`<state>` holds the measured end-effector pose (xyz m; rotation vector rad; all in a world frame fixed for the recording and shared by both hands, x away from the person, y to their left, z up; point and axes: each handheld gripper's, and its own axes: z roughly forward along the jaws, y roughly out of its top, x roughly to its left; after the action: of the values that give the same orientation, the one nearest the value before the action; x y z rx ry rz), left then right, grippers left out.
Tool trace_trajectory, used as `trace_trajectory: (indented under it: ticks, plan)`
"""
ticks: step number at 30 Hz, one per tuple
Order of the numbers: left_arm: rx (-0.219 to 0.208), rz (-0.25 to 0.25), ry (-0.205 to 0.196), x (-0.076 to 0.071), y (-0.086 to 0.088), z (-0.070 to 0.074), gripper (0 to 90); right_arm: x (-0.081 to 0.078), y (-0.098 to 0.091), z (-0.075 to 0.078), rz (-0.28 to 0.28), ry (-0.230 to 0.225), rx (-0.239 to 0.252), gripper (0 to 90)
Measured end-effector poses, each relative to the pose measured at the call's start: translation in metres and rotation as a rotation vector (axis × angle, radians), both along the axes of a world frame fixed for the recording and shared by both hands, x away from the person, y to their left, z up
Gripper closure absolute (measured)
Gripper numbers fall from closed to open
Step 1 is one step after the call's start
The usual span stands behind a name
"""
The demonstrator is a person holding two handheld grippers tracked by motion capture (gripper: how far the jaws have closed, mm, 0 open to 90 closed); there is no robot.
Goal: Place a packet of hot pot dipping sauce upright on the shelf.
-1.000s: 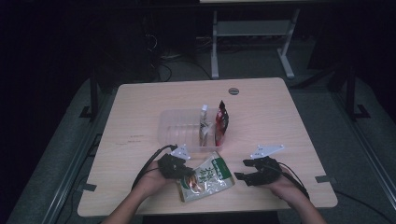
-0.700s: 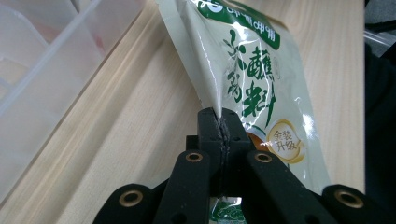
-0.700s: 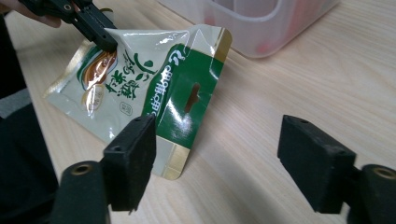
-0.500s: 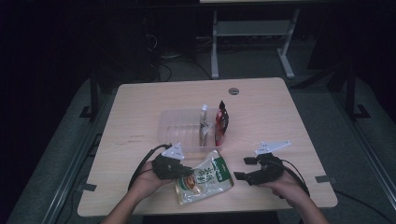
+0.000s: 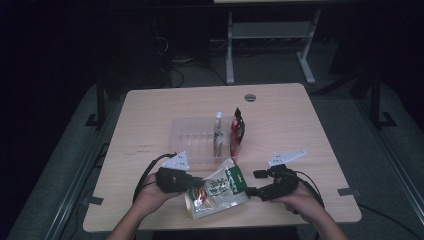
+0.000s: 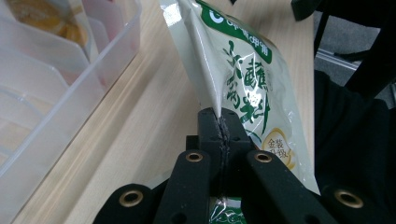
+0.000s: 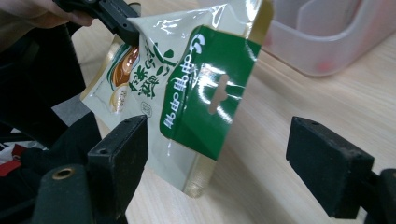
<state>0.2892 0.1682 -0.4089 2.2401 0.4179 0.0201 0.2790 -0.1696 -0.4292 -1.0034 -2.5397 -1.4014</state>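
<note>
A green and white snack packet is held just above the table's front edge. My left gripper is shut on its left edge; in the left gripper view the jaws pinch the packet's side seam. My right gripper is open just right of the packet. In the right gripper view the packet's green top hangs between and beyond the spread jaws, touching neither, while the other gripper clamps its far side.
A clear plastic divided tray sits mid-table, just behind the packet. A pale packet and a red packet stand upright at its right end. The tray wall lies left of my left jaws.
My left gripper has drawn slightly left with the packet, which now sits more tilted. The right gripper has stayed open beside it.
</note>
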Motion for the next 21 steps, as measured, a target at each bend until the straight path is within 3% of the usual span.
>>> trace_trajectory:
  ticks: [5, 15, 21]
  plan:
    - [-0.027, -0.009, -0.004, -0.003, -0.004, 0.002, 89.6, -0.001, 0.008, -0.002, 0.033, 0.011, 0.006, 21.1]
    - [-0.033, -0.066, -0.020, -0.009, -0.018, 0.002, 89.5, -0.002, 0.021, -0.007, 0.095, 0.037, 0.004, 23.0]
    - [-0.056, -0.071, -0.031, -0.010, -0.018, 0.004, 89.5, -0.002, 0.021, -0.009, 0.123, 0.054, 0.022, 32.2]
